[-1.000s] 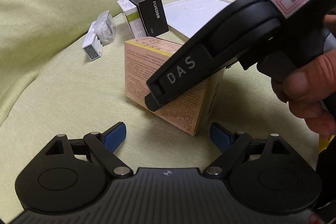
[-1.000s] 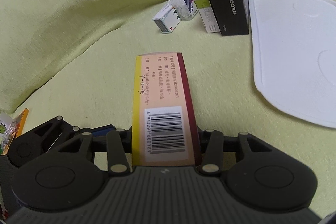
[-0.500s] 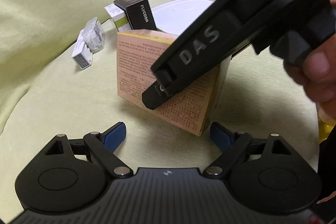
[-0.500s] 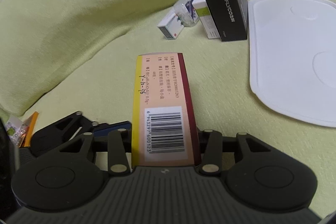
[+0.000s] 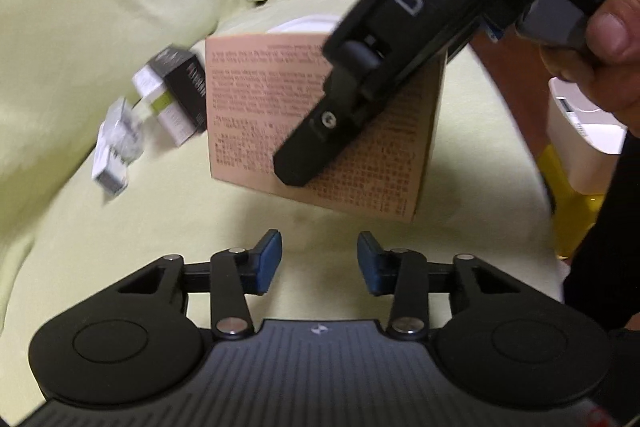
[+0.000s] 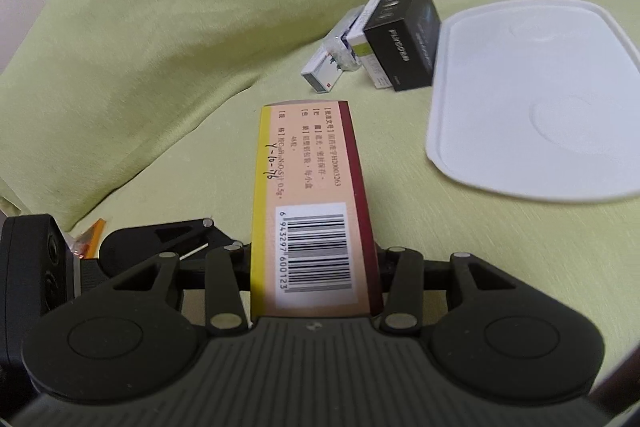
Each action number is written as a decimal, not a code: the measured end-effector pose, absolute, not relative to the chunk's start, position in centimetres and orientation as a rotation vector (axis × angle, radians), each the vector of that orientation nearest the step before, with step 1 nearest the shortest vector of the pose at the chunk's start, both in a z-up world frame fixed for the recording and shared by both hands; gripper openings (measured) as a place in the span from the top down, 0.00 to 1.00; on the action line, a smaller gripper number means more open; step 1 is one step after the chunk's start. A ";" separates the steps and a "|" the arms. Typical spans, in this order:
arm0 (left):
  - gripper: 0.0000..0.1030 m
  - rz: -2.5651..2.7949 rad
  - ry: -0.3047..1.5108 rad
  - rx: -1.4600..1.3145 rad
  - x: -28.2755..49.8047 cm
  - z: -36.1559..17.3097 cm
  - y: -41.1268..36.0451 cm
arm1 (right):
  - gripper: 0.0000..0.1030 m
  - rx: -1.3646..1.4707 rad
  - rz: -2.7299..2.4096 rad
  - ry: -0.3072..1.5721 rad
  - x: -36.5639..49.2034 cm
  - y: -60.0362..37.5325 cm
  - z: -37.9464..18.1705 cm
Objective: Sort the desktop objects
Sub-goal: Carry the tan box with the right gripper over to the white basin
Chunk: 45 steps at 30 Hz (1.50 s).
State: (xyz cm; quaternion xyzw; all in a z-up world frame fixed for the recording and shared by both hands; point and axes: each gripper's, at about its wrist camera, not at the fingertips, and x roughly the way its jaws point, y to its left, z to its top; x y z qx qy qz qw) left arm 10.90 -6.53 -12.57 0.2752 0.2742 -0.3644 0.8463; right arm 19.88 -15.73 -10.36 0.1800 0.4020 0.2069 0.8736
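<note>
— Right gripper [image 6: 316, 291]? Left gripper [image 5: 319, 259]?
— Pinching the peach box [image 6: 310, 195], lifted off the green cover [image 6: 200, 27]; long axis straight ahead. Left: spread, empty.
— White tray [image 6: 532, 107]?
— Ahead-right, nearer the right gripper; small boxes [image 6: 380, 43] at its left edge.

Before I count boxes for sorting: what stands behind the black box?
A white box with a green band leans against the black box; past it a clear packet and a small white box. Anything further is covered.
</note>
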 end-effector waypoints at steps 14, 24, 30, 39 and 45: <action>0.54 -0.919 0.428 0.674 4.2 -8.8 -11.1 | 0.61 0.289 0.387 0.767 12.4 -18.6 -5.8; 0.54 -1.024 0.325 0.707 2.2 -6.8 -16.5 | 0.61 0.273 0.247 0.695 6.8 -22.9 -2.5; 0.54 -1.094 0.276 0.724 1.1 -6.2 -19.8 | 0.61 0.280 0.161 0.664 3.9 -25.7 -1.6; 0.54 -1.239 0.213 0.759 -0.2 -5.8 -25.7 | 0.61 0.310 0.006 0.632 -0.5 -30.3 -1.1; 0.54 -1.342 0.163 0.790 -1.0 -5.7 -30.3 | 0.61 0.336 -0.102 0.602 -3.1 -34.2 -1.1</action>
